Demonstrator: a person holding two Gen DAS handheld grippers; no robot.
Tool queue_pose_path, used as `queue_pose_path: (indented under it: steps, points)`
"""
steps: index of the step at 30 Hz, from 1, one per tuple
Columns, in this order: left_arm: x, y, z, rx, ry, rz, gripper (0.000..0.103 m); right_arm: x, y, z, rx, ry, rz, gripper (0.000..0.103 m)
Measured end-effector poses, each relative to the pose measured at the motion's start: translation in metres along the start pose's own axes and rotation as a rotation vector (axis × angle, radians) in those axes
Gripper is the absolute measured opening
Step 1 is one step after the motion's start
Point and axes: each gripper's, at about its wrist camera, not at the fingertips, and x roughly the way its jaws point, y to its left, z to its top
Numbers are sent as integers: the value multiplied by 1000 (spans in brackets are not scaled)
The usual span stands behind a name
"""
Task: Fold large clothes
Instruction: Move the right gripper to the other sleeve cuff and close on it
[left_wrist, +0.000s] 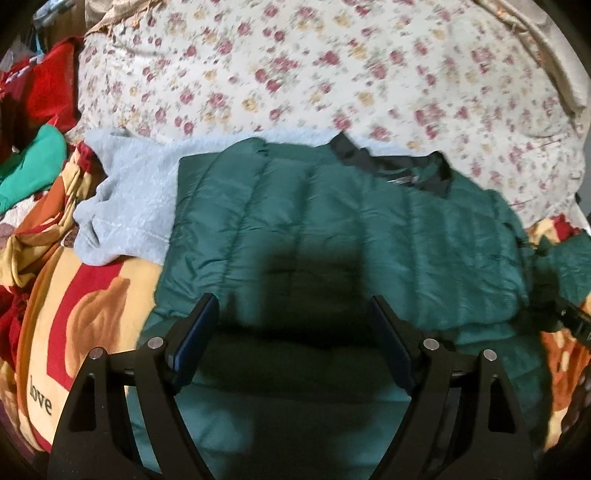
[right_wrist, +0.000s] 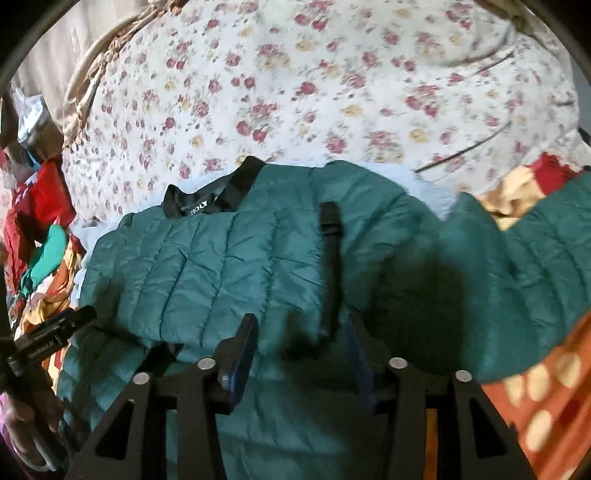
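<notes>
A dark green quilted jacket (left_wrist: 332, 221) lies flat on the bed, its black collar (left_wrist: 369, 158) toward the floral quilt. My left gripper (left_wrist: 293, 314) hovers over the jacket's lower part, open, with nothing pinched. In the right wrist view the jacket (right_wrist: 207, 266) has a part folded over it, edged by a black strip (right_wrist: 330, 251). My right gripper (right_wrist: 301, 332) stands over the near hem, open; the strip's lower end lies between the fingers, close to the right one, and the pads do not press on it. The left gripper (right_wrist: 55, 332) shows at the left edge, held by a hand (right_wrist: 26, 424).
A floral quilt (left_wrist: 295, 74) fills the far side of the bed. A light grey fleece garment (left_wrist: 129, 192) lies under the jacket's left side. A red and yellow blanket (left_wrist: 74, 314) covers the near bed. Red and green clothes (left_wrist: 37, 147) pile at the left.
</notes>
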Motion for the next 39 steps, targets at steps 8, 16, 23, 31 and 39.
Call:
queue_pose_path:
  steps: [8, 16, 23, 31, 39]
  points:
    - [-28, -41, -11, 56, -28, -31, 82, -32, -45, -15, -7, -28, -60, 63]
    - [-46, -63, -17, 87, -57, -33, 82, -51, -50, -19, -12, -53, -76, 64]
    - [-54, -87, -15, 117, -81, -55, 82, -61, -68, -18, -16, -79, -135, 72]
    - [-44, -112, -9, 120, -62, -111, 82, -66, -109, -16, 24, -88, -200, 72]
    - [-25, -115, -13, 113, -16, -125, 82, -63, -174, -11, 147, -102, -263, 72]
